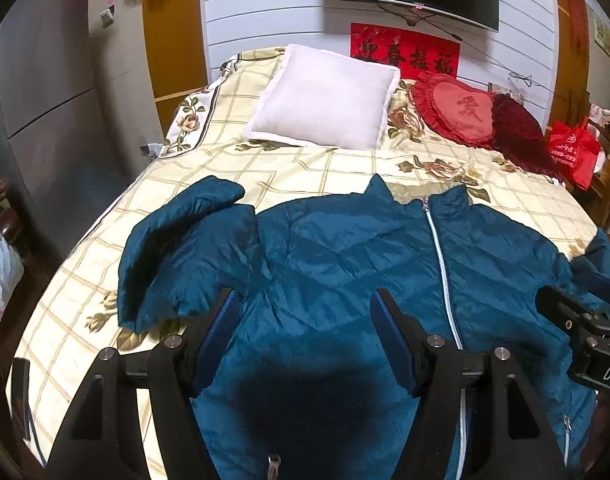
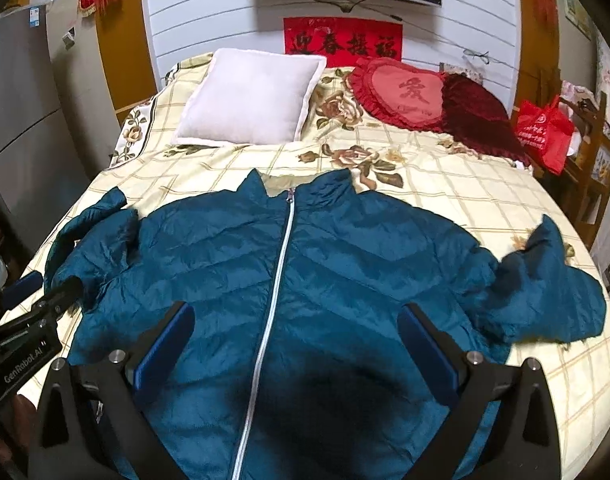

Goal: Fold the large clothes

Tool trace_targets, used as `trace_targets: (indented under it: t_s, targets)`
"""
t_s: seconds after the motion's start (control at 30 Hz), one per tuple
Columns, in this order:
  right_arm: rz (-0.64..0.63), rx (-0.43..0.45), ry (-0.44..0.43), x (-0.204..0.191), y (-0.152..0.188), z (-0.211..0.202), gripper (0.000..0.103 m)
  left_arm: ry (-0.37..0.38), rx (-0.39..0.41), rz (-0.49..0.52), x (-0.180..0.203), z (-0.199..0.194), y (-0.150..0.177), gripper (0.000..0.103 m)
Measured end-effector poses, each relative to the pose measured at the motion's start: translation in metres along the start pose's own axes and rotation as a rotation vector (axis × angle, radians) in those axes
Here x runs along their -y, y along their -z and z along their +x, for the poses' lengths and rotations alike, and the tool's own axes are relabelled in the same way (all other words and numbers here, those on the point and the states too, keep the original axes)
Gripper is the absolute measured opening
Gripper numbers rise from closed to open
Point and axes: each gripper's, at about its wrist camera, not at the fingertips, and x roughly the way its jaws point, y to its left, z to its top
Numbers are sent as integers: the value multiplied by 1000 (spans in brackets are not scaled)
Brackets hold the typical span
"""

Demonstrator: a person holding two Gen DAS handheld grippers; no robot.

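Observation:
A teal quilted jacket (image 1: 345, 264) lies face up and zipped on the bed, collar toward the pillows; it also shows in the right wrist view (image 2: 345, 264). Its left sleeve (image 1: 181, 248) is bent beside the body and its right sleeve (image 2: 545, 292) lies spread to the right. My left gripper (image 1: 305, 304) hovers open and empty over the jacket's left half. My right gripper (image 2: 299, 316) hovers open and empty over the lower middle, astride the white zipper (image 2: 279, 280). Each gripper shows at the edge of the other's view.
The bed has a cream floral checked cover (image 1: 265, 160). A white pillow (image 1: 325, 100), a red heart cushion (image 1: 457, 112) and a dark red cushion (image 1: 517, 128) lie at the head. A grey fridge (image 1: 37, 100) stands left; a red bag (image 1: 573, 152) sits right.

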Motion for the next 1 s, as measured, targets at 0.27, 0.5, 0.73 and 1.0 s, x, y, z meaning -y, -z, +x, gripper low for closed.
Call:
trace_targets:
  t_s: [0.27,0.5,0.73,1.0]
  targets:
    - [19,-16,-32,-6,-4,48,103,15,-64,-37,-8,52,-1,81]
    - [22,-62,-26,-11,5,83,103,12,-73,-35,-11,75,7,81]
    - [17,-87,-16,-17,11,106,103,9,-74,-47,-18,89,6,81]
    - [-6,-101,-17,-26,12,117,103,-9,-70,-43,-24,96,2,81]
